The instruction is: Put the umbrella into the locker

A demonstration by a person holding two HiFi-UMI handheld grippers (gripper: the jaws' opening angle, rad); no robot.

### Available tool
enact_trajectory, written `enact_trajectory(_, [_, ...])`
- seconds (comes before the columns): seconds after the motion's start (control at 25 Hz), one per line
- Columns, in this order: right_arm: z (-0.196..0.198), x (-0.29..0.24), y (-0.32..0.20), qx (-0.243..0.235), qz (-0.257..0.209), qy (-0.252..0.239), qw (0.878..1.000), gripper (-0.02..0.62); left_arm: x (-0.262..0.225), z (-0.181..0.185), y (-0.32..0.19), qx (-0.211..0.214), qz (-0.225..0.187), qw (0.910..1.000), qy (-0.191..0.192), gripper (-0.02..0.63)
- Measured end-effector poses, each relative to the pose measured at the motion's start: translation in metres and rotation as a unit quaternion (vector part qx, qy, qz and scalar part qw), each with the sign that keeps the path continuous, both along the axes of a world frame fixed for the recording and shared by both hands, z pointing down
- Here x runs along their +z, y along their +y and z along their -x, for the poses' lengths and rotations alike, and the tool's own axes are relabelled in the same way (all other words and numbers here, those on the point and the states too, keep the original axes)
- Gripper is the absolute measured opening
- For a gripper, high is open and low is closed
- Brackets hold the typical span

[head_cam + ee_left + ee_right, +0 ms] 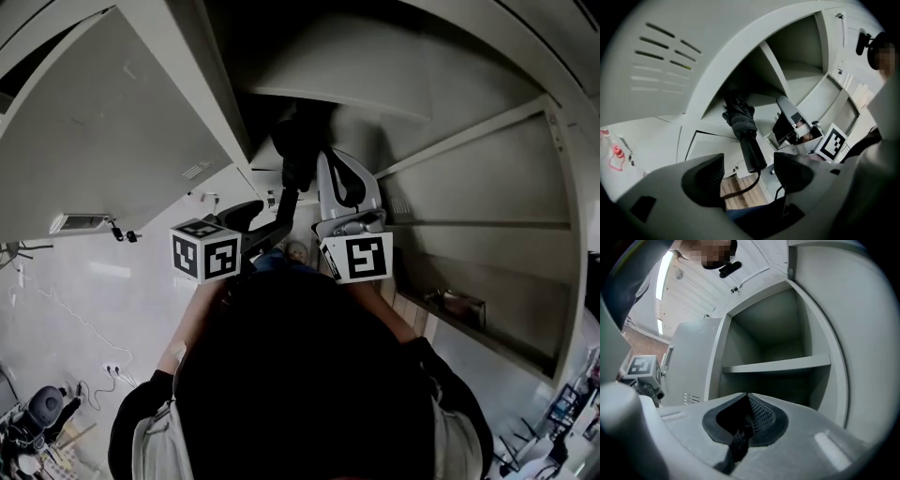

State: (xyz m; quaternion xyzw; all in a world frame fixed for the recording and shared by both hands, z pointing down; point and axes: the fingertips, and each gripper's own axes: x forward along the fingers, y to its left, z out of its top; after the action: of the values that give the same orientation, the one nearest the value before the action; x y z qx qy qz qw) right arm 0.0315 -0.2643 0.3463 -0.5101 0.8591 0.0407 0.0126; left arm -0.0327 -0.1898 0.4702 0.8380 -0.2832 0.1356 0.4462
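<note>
The folded black umbrella lies with its canopy inside the open grey locker. Its handle sticks out toward me, and a thin strap hangs from the handle's end. My left gripper stands open just short of the handle, with nothing pressed between its pads; in the head view the left gripper is left of the umbrella. My right gripper is shut at the tips and points into the locker. A short black strap shows in the gap behind its tips. It is beside the umbrella's right, not touching it.
The locker door stands swung open at the left, with vent slots. A shelf crosses the compartment. A wooden floor shows below. A chair and cables sit at the lower left.
</note>
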Motion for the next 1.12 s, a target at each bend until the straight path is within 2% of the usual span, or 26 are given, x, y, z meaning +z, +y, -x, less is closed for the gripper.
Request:
enact_trajectory(0.12, [0.011,-0.004,0.002,-0.016,-0.013,0.003,1.0,0.003,-0.01,0.021,0.017,-0.005,-0.032,0.9993,-0.02,0.302])
enact_trajectory(0.16, [0.015,-0.005,0.003,-0.022,-0.015,0.003,1.0,0.003,-0.012,0.025,0.022,-0.007,-0.041,0.9988,-0.025,0.246])
enact_trajectory(0.2, [0.018,-0.005,0.004,-0.027,-0.016,0.004,1.0,0.003,-0.015,0.027,0.026,-0.009,-0.052,0.9983,-0.025,0.108])
enact_trajectory(0.24, [0.021,-0.005,0.006,-0.031,-0.016,0.003,0.999,0.003,-0.017,0.027,0.03,-0.009,-0.062,0.9978,-0.022,0.04])
enact_trajectory(0.28, [0.023,-0.005,0.007,-0.034,-0.015,0.002,0.999,0.003,-0.018,0.024,0.034,-0.003,-0.068,0.9975,-0.019,0.026])
enact_trajectory(0.36, [0.027,-0.006,0.009,-0.039,-0.011,-0.003,0.999,0.004,-0.016,0.015,0.041,0.021,-0.077,0.9964,-0.027,0.018])
enact_trajectory(0.48, [0.026,-0.004,0.01,-0.04,-0.011,0.009,0.999,0.003,-0.007,0.0,0.043,0.059,-0.103,0.9897,-0.081,0.015])
enact_trajectory(0.56, [0.022,-0.005,0.011,-0.034,-0.014,0.013,0.999,0.003,-0.002,-0.01,0.042,0.083,-0.112,0.9853,-0.099,0.015])
enact_trajectory(0.68, [0.013,-0.007,0.009,-0.018,-0.016,0.017,1.0,0.003,0.002,-0.023,0.038,0.104,-0.113,0.9843,-0.087,0.014])
enact_trajectory(0.92, [-0.007,-0.006,0.003,0.018,-0.004,0.016,1.0,0.003,0.001,-0.03,0.004,0.08,-0.155,0.9809,-0.086,0.008])
enact_trajectory(1.12, [-0.018,-0.005,-0.005,0.035,0.002,0.017,0.999,0.003,0.003,-0.048,-0.026,0.093,-0.168,0.9786,-0.073,0.008])
